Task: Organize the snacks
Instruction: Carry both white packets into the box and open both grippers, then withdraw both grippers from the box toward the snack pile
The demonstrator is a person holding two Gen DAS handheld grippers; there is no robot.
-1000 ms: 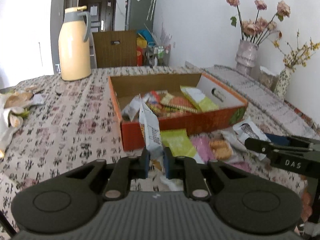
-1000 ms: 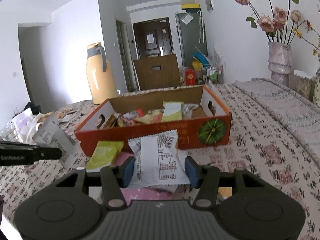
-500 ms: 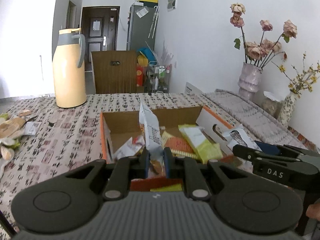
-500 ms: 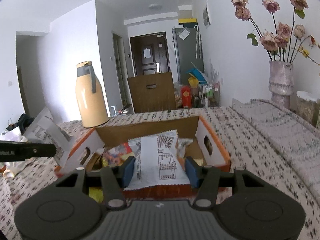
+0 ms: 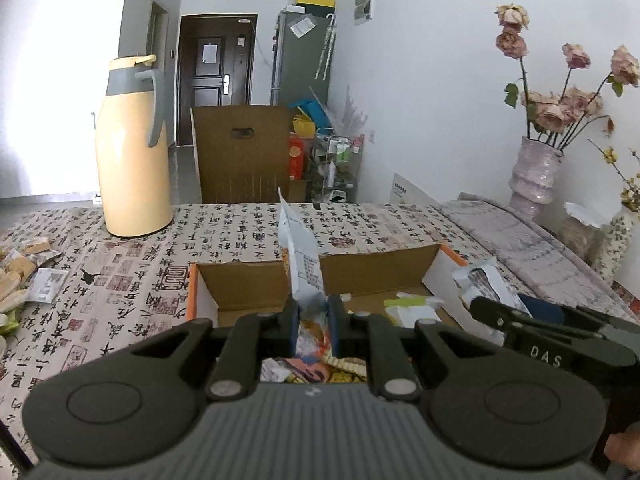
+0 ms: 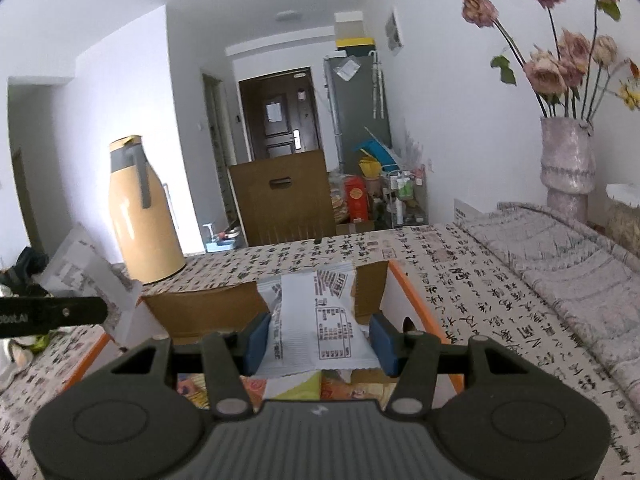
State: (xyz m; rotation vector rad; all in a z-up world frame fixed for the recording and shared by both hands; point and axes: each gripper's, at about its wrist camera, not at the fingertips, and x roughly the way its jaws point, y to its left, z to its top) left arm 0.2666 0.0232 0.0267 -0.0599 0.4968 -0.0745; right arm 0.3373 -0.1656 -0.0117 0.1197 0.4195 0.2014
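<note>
**Both jaws loaded, both packets over the open box**

Your left gripper [image 5: 313, 322] is clenched on a white snack packet [image 5: 301, 264], pinched edge-on at its lower end so that it stands up tall and narrow between the blue pads, leaning a little to the left at the top. Straight ahead of and below those jaws lies the orange cardboard box [image 5: 191, 296], open at the top, with its brown inner wall facing you. Loose snacks [image 5: 412, 312] lie on the box floor just right of the jaws, and more coloured wrappers show beneath them.

Your right gripper [image 6: 316, 338] grasps a second white packet [image 6: 316, 320] broadside: the jaws stand fairly wide, with a pad pressed on each side edge, and the printed face is turned towards you. This packet also hangs over the same box [image 6: 412, 292], whose far wall rises just behind it; coloured wrappers lie under the jaws.

In the left wrist view the right gripper [image 5: 532, 332] comes in from the right, just beside your left jaws, with its packet [image 5: 482, 284] at the box's right wall.

Beyond the box, to the left of both jaws, a yellow thermos jug [image 5: 132, 152] stands on the patterned desk [image 5: 120, 272]. Far to the right a vase of dried roses [image 5: 536, 176] stands near the wall. Opened wrappers [image 5: 28, 264] lie at the desk's left edge, well apart from the box.
</note>
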